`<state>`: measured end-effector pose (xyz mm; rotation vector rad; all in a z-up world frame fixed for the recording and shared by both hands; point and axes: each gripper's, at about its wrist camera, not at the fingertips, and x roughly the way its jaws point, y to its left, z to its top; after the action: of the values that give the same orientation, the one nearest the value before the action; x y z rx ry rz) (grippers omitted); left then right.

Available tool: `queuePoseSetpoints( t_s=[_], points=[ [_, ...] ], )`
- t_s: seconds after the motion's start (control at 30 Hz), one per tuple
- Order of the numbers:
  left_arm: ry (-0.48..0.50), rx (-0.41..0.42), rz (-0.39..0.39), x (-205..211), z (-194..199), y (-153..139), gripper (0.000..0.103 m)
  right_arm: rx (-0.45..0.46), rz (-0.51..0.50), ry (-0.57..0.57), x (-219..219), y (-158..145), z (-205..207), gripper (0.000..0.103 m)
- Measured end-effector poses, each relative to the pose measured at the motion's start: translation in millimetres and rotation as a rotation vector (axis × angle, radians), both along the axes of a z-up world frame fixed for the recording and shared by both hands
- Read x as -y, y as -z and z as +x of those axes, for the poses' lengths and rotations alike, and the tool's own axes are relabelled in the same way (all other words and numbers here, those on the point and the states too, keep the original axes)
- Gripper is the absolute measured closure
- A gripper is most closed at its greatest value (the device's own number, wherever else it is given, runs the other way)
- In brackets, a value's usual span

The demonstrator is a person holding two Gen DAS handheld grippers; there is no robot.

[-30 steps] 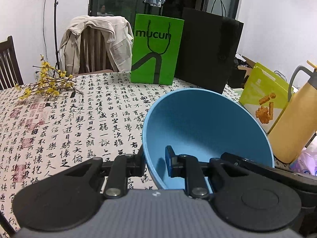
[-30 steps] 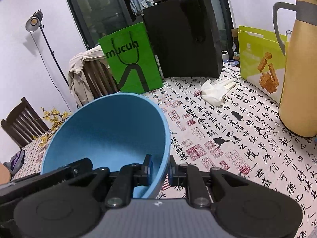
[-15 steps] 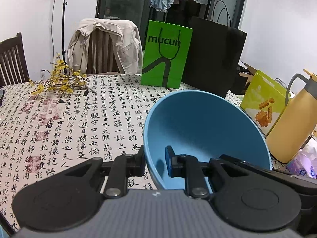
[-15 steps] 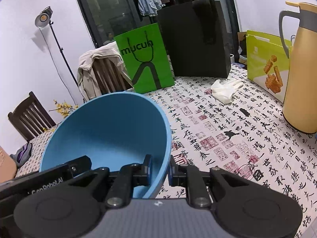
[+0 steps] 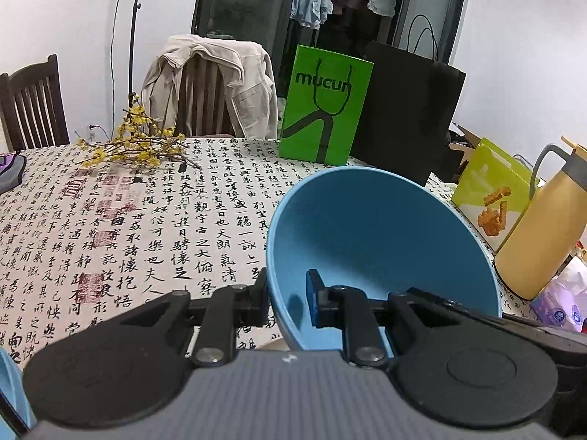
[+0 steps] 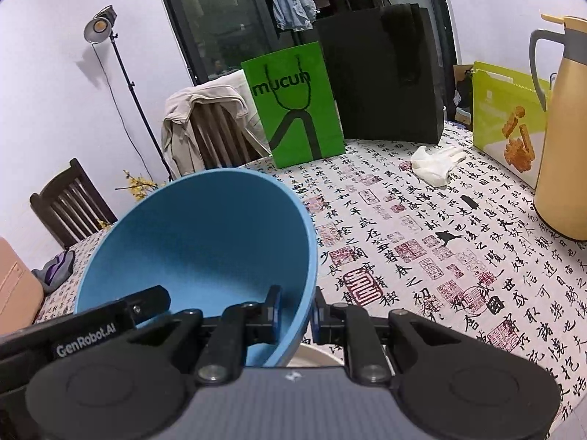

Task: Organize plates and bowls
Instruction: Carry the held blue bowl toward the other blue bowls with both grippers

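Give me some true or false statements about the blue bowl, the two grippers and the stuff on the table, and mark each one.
1. Both grippers grip the blue bowl by its rim. True: the left gripper pinches one side and the right gripper the opposite side.
2. The bowl holds soup. False: its inside is bare.
3. The green paper bag lies flat on the table. False: it stands upright beside the black bag.
4. A white glove lies on the printed tablecloth. True.
5. The yellow thermos has tipped over. False: it stands upright.
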<state>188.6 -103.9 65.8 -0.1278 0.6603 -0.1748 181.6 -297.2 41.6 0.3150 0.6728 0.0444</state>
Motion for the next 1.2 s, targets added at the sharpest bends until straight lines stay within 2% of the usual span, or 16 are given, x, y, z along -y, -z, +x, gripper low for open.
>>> queuePoseSetpoints(
  t_s=[0.6,1.2],
  points=[
    [-0.008,0.006,-0.018,-21.3,-22.1,1.6,0.084,0.007,-0.018,-0.012,-22.1,-4.2,-22.2,0.088],
    [-0.026,0.009,-0.041,-35.2,-24.6,-1.4,0.084,0.012,-0.039,-0.032,-32.9,-7.0,-22.0,0.087]
  ],
)
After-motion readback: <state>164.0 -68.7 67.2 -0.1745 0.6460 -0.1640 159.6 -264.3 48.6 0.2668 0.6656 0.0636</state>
